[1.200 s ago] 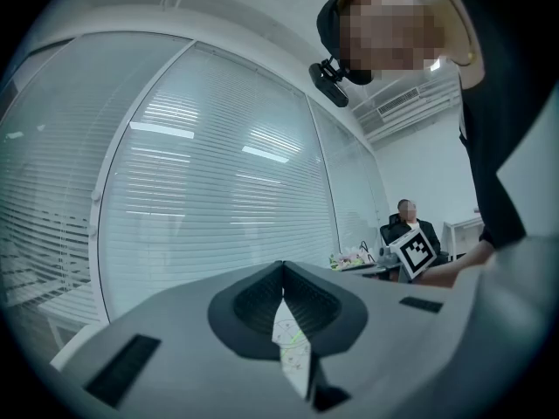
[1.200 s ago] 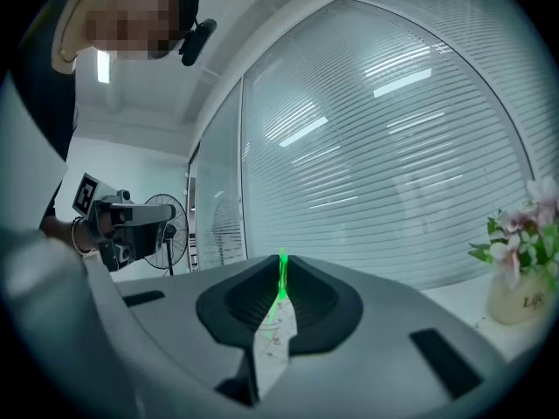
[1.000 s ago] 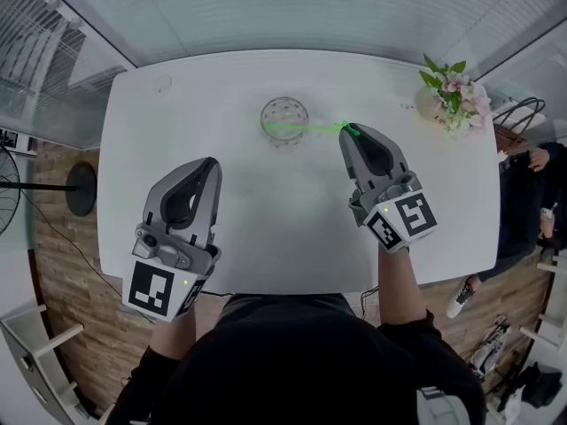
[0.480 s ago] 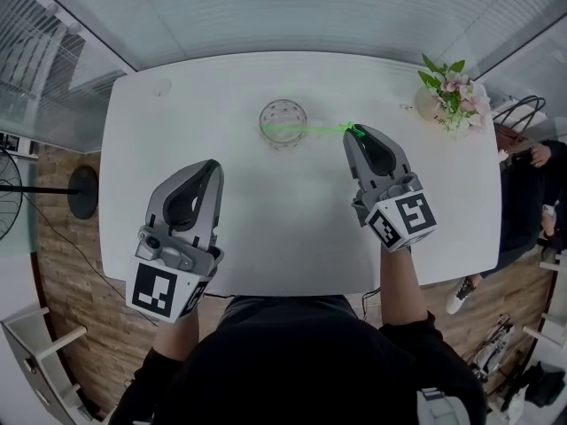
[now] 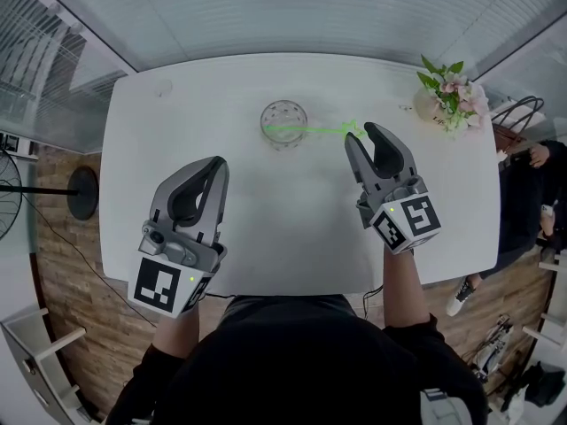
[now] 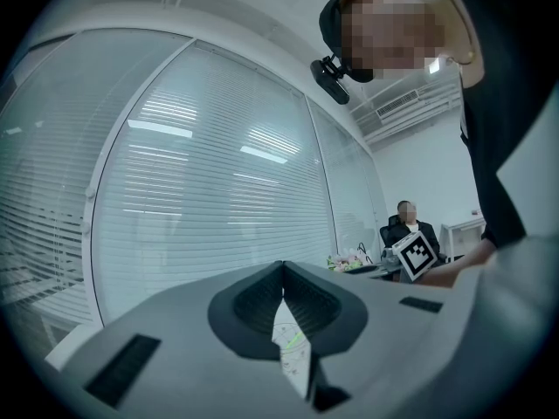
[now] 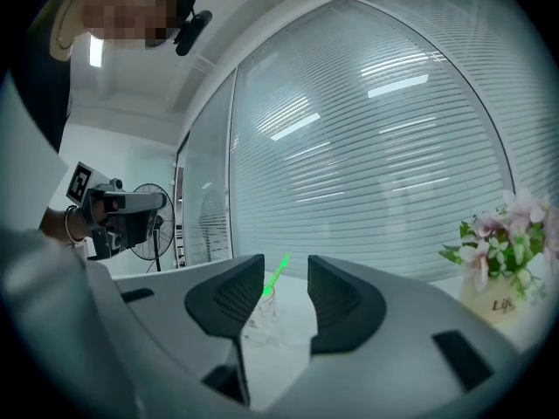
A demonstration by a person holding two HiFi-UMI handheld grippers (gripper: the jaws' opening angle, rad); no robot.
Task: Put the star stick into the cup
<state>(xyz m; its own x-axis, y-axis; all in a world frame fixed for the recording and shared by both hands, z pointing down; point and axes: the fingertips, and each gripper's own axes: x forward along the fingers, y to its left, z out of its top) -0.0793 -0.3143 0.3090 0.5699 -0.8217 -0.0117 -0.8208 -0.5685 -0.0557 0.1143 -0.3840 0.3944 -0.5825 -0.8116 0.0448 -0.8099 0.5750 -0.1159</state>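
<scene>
A clear glass cup (image 5: 283, 122) stands at the far middle of the white table (image 5: 292, 228). The green star stick (image 5: 310, 130) rests in it and leans right, its star end just off my right gripper's tips. My right gripper (image 5: 362, 135) is opening; the stick's top (image 7: 276, 272) shows between its jaws near the left finger (image 7: 236, 297), and no pad presses on it. The cup (image 7: 259, 314) is straight ahead of those jaws. My left gripper (image 5: 218, 163) hovers over the near left of the table, shut and empty (image 6: 282, 267); the cup (image 6: 292, 346) peeks through below its tips.
A pot of pink flowers (image 5: 452, 96) stands on the table's far right corner, also at the right of the right gripper view (image 7: 505, 264). A seated person (image 5: 532, 180) is beyond the right edge. A fan (image 5: 22, 184) stands on the floor at left.
The right gripper's jaws have opened and let go of the stick's star end, drawing slightly back to the right. The stick stays leaning in the cup. The left gripper barely shifted.
</scene>
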